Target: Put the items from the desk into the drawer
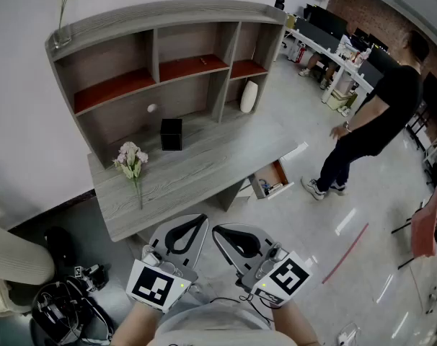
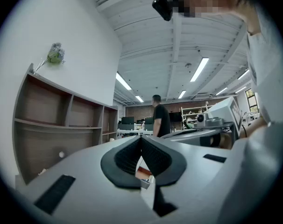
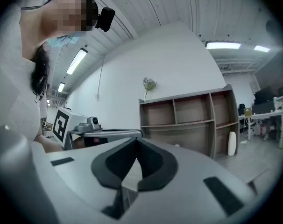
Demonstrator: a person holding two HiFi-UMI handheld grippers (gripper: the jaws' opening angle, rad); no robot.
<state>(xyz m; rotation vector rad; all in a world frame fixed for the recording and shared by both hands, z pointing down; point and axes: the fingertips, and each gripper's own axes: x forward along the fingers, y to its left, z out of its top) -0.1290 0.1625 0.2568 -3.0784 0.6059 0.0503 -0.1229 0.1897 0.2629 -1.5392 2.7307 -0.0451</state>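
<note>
Jaws on both grippers are pressed together tip to tip, holding nothing. The left gripper (image 1: pixel 197 223) and right gripper (image 1: pixel 221 233) hover side by side just off the near edge of the desk (image 1: pixel 204 166), close to the person's body. A pink flower (image 1: pixel 133 164) lies on the desk ahead and left of the left gripper, its stem pointing at the near edge. A black box (image 1: pixel 171 133) stands farther back. The pulled-out drawer (image 1: pixel 270 182) sits below the near edge's right end, on the right gripper's side. The left gripper seems nearer the flower.
</note>
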